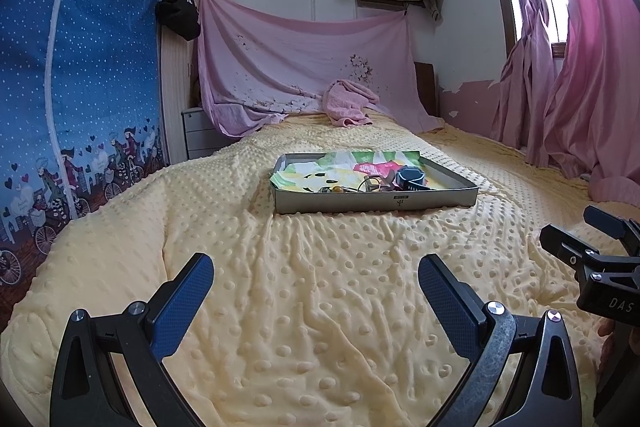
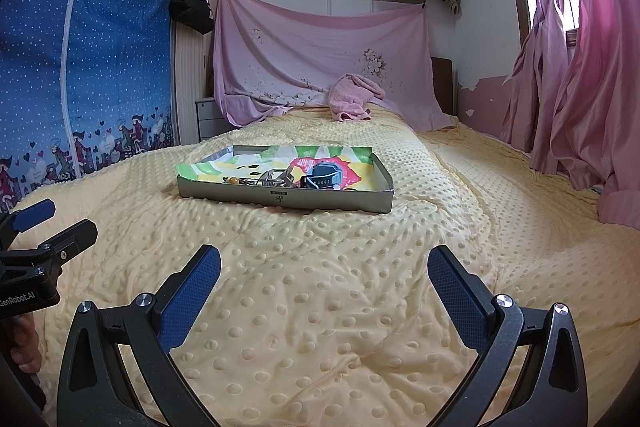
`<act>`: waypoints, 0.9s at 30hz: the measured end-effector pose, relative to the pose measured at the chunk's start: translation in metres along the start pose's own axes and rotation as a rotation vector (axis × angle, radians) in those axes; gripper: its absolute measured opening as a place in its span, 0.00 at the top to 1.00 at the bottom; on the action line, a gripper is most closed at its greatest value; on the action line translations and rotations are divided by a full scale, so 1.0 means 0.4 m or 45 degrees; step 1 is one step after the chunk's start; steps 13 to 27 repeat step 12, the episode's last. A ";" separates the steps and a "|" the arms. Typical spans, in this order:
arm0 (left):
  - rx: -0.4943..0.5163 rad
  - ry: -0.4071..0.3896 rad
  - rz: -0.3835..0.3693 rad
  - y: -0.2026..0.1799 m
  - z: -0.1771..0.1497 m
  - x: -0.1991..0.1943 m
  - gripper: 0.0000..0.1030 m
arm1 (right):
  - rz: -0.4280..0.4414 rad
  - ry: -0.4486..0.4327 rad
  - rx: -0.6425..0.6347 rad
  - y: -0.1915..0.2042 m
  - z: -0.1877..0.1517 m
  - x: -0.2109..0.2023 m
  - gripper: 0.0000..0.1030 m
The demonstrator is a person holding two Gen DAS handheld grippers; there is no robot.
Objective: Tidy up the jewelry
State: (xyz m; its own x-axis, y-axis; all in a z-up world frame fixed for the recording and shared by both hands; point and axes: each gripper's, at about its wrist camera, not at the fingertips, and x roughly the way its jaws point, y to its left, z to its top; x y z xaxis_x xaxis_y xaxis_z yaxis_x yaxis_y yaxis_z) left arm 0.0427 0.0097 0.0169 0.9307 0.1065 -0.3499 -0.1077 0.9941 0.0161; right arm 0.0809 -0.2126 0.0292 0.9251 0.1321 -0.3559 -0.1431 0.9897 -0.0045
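I hold a two-finger claw in each hand above a bed covered in a pale yellow dotted blanket (image 1: 320, 307). My left claw (image 1: 316, 279) has its blue-padded fingers (image 1: 184, 307) spread wide apart, grasping nothing, with only bare blanket between them. My right claw (image 2: 324, 271) is released in the same way, its fingers (image 2: 460, 299) wide and empty. From the left claw's camera, the right claw shows at the far right edge; from the right claw's camera, the left one shows at the far left edge. Ahead of both claws, well apart from their tips, a shallow grey tray (image 2: 280, 201) lies flat on the blanket, lined with a bright green, yellow and pink sheet. Inside it, toward the near wall, sits a small jumble of jewelry (image 2: 276, 179): metal loops, an amber bead, and a dark blue watch (image 2: 326, 175); finer detail is too small to tell. Beyond the tray, a crumpled pink towel (image 1: 348, 103) lies at the far end of the bed under a hanging pink sheet (image 1: 304, 55). Pink curtains (image 2: 580, 87) hang to my right, a blue dotted fabric wardrobe (image 1: 80, 87) to my left.
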 end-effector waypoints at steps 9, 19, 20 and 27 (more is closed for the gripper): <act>0.009 -0.003 0.007 -0.003 0.001 -0.001 0.00 | 0.000 0.000 0.000 0.000 0.000 0.000 0.01; 0.009 0.000 0.005 -0.003 0.001 -0.001 0.00 | 0.000 0.000 0.000 0.001 0.000 0.000 0.01; 0.009 0.000 0.005 -0.003 0.001 -0.001 0.00 | 0.000 0.000 0.000 0.001 0.000 0.000 0.01; 0.009 0.000 0.005 -0.003 0.001 -0.001 0.00 | 0.000 0.000 0.000 0.001 0.000 0.000 0.01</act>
